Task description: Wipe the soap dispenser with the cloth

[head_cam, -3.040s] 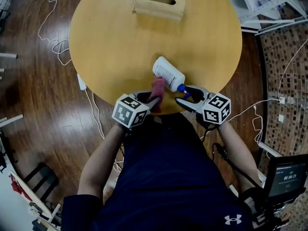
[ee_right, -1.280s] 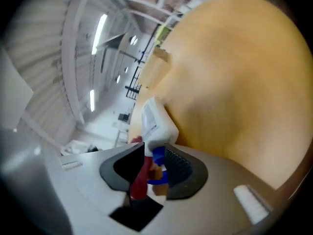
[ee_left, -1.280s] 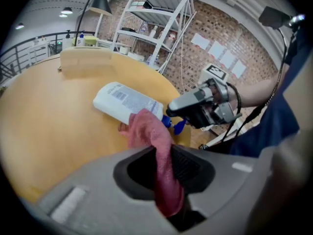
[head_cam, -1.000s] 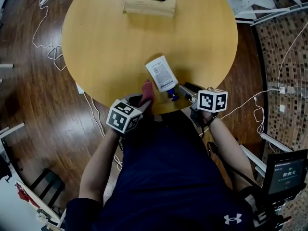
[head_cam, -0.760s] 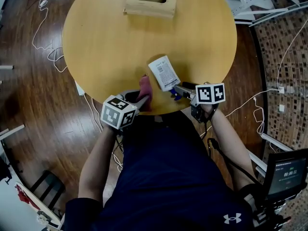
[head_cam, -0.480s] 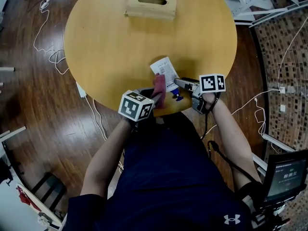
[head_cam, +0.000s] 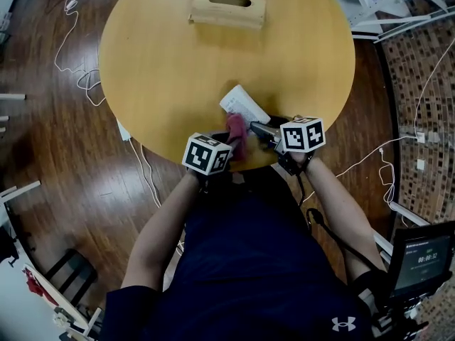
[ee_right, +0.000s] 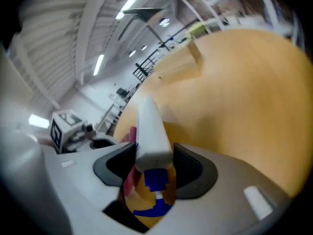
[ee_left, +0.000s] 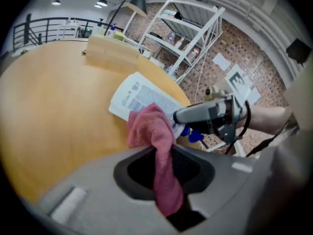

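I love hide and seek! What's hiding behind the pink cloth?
The white soap dispenser, tipped on its side. Its label end and blue pump poke out on either side. The part right behind the cloth is covered, so it can't be seen.

The head view looked steeply down over the table (head_cam: 163,62). Each gripper view sat close behind its jaws, looking low across that table; all three shared the soap dispenser (head_cam: 242,105).
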A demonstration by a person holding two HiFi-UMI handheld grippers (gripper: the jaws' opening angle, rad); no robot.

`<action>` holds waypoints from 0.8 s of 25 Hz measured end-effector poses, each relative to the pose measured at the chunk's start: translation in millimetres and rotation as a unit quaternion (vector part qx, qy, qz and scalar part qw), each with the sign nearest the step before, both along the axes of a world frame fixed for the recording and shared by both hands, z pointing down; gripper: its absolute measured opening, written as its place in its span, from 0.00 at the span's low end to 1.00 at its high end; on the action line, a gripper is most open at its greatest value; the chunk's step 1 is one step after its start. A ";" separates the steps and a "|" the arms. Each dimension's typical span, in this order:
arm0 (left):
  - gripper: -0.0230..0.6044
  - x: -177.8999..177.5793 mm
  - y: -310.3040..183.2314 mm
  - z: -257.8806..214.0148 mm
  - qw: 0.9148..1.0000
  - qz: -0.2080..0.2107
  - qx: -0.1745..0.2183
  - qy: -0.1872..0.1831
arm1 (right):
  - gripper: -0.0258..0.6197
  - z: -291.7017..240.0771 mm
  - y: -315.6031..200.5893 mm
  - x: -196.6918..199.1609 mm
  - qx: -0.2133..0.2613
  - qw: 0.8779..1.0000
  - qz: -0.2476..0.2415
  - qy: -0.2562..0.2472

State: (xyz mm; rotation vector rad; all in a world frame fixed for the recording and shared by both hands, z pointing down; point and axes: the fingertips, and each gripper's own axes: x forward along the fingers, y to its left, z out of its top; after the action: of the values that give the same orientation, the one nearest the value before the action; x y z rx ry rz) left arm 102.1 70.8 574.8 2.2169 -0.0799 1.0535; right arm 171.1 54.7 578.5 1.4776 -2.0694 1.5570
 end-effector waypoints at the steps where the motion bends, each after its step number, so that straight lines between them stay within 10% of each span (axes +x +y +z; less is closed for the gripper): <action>1: 0.17 -4.5 -2.6 -7.3 1.000 -0.012 -0.007 0.014 | 0.42 -3.5 1.0 1.0 0.016 0.996 -0.042 0.076; 3: 0.17 -19.8 -12.3 -27.3 0.998 -0.037 -0.013 0.042 | 0.42 -14.6 1.1 1.2 0.064 0.953 -0.153 0.253; 8: 0.17 -59.8 -56.3 -80.5 0.987 -0.127 0.006 0.099 | 0.42 -31.1 4.5 -13.3 0.191 0.715 -0.361 0.568; 11: 0.17 -52.7 -60.2 -95.3 0.980 -0.150 -0.024 0.132 | 0.41 -11.6 20.6 -16.6 0.201 0.625 -0.407 0.635; 13: 0.17 -37.7 -45.0 -87.0 0.976 -0.146 -0.080 0.141 | 0.42 0.7 31.6 -16.7 0.194 0.614 -0.417 0.642; 15: 0.17 -25.2 -30.2 -71.1 0.973 -0.145 -0.122 0.131 | 0.44 2.2 40.2 -20.5 0.195 0.634 -0.416 0.622; 20: 0.17 -20.3 -6.4 -32.7 0.983 -0.117 -0.119 0.076 | 0.51 -34.0 52.5 -17.7 0.192 0.769 -0.362 0.490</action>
State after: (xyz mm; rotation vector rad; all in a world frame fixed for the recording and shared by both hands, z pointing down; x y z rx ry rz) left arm 81.8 64.4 542.1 2.0071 -0.1357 0.7230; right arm 153.4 107.2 544.5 0.9709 -1.8716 -0.0090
